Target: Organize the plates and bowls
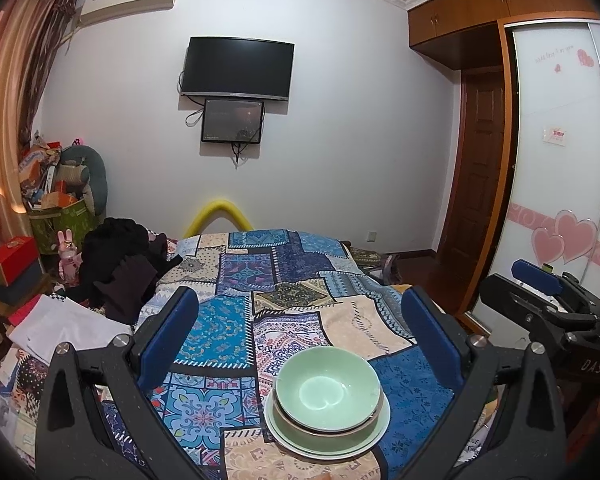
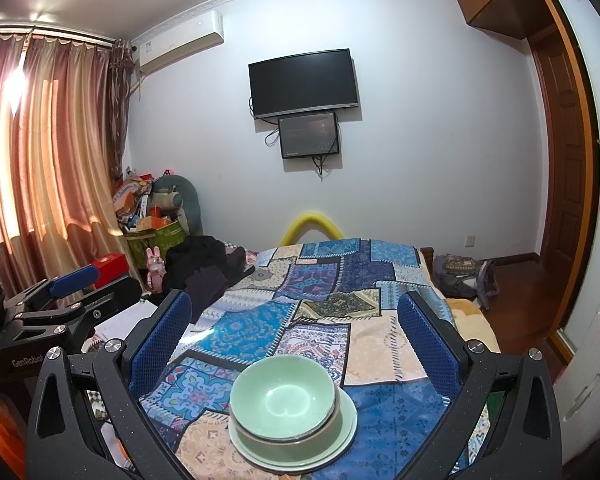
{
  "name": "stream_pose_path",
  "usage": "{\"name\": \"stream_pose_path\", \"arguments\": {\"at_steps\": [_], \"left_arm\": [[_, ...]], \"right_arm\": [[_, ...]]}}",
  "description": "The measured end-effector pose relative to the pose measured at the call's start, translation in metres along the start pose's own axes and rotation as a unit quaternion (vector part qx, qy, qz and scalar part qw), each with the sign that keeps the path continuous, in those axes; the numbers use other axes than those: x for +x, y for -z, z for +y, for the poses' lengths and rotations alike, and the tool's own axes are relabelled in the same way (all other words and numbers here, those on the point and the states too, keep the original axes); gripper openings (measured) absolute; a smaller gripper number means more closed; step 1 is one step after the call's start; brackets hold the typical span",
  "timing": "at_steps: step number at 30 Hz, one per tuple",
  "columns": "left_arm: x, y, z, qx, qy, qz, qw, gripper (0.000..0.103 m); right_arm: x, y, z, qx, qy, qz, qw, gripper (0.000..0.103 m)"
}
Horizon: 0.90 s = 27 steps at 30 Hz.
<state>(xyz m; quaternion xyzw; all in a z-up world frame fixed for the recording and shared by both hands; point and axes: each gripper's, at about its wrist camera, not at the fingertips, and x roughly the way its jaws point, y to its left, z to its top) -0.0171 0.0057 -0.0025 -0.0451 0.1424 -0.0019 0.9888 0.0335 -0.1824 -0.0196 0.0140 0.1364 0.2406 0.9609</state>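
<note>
A pale green bowl [image 1: 327, 389] sits nested in a second bowl on stacked green plates [image 1: 288, 436], on a patchwork cloth [image 1: 228, 320]. The stack also shows in the right wrist view: bowl [image 2: 282, 396], plates [image 2: 348, 424]. My left gripper [image 1: 300, 320] is open and empty, its blue pads wide apart, above and behind the stack. My right gripper [image 2: 296, 320] is open and empty, likewise held over the stack. Each gripper shows at the edge of the other's view: the right one [image 1: 540, 280], the left one [image 2: 72, 284].
The cloth covers a bed-like surface. Dark clothes [image 1: 120, 264] and white papers [image 1: 60, 324] lie at the left. Boxes and a bin of clutter [image 1: 56, 200] stand by the curtain. A wardrobe [image 1: 560, 160] and door are at the right. A TV [image 1: 236, 68] hangs ahead.
</note>
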Motion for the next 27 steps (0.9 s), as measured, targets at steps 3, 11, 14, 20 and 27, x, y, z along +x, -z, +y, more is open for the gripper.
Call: {"name": "stream_pose_path", "arguments": {"at_steps": [3,11,14,20,27], "left_arm": [[0.0013,0.0006,-0.0009,0.001,0.004,0.002,1.0000,0.103],[0.0012,0.0014,0.0033,-0.012,0.001,-0.003,0.9999,0.103],[0.0030,0.0004,0.0067,-0.015,0.007,0.004,0.9999,0.103],[0.0035,0.0016,0.0078,-0.021,0.019,0.007,0.9996,0.103],[0.0058,0.0022,0.0059,-0.019,0.028,0.013,0.9993,0.103]], "right_arm": [[0.0001,0.0001,-0.0001,0.000,0.000,0.000,1.000,0.103],[0.0022,0.0016,0.0015,-0.005,0.000,0.004,1.000,0.103],[0.0021,0.0018,0.0016,-0.005,0.000,0.004,1.000,0.103],[0.0038,0.0031,0.0025,-0.005,0.000,0.009,1.000,0.103],[0.0056,0.0028,0.0043,-0.008,-0.003,0.012,1.000,0.103]]}}
